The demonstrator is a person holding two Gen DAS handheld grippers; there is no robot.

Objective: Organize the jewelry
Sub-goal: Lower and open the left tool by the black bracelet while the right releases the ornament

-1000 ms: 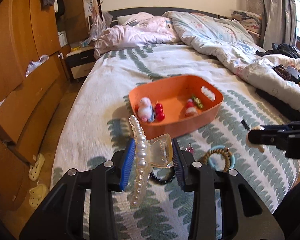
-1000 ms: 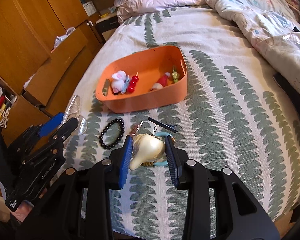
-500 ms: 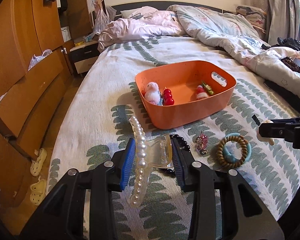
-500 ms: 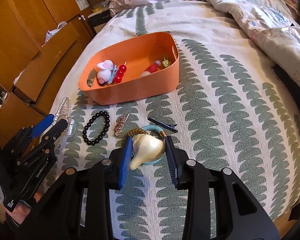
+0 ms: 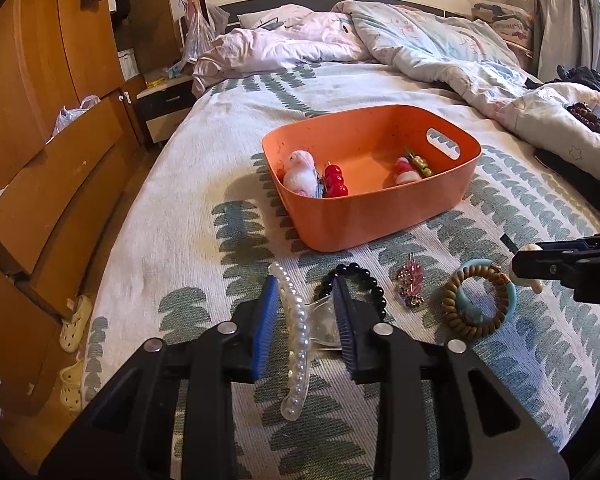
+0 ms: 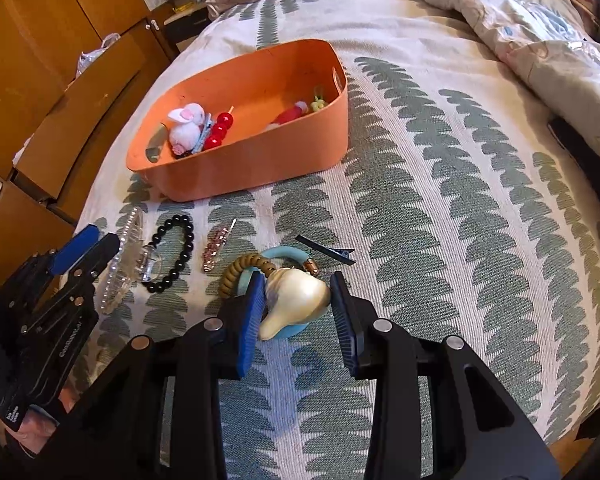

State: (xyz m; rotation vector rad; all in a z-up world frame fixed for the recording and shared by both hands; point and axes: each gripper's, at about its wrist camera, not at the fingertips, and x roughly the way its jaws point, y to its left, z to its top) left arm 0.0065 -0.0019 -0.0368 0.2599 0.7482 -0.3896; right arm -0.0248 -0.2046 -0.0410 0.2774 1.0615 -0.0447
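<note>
We are seeing matt orange plastic on the bin (image 5: 380, 220) | coarse woven cloth covering the bed (image 6: 440, 200) | glossy pearl beads and clear plastic forming the claw clip (image 5: 298, 344) | pearly sheen glowing on the shell clip (image 6: 296, 300) (smooth) | glossy black beads ringing the bracelet (image 6: 172, 252) | varnished wood fronting the drawers (image 5: 40, 160).

Left tool (image 5: 306, 322) angled down, jaws opening, item between blue pads. Right tool (image 6: 296, 312) pitched steeper, jaws clamped on item.
</note>
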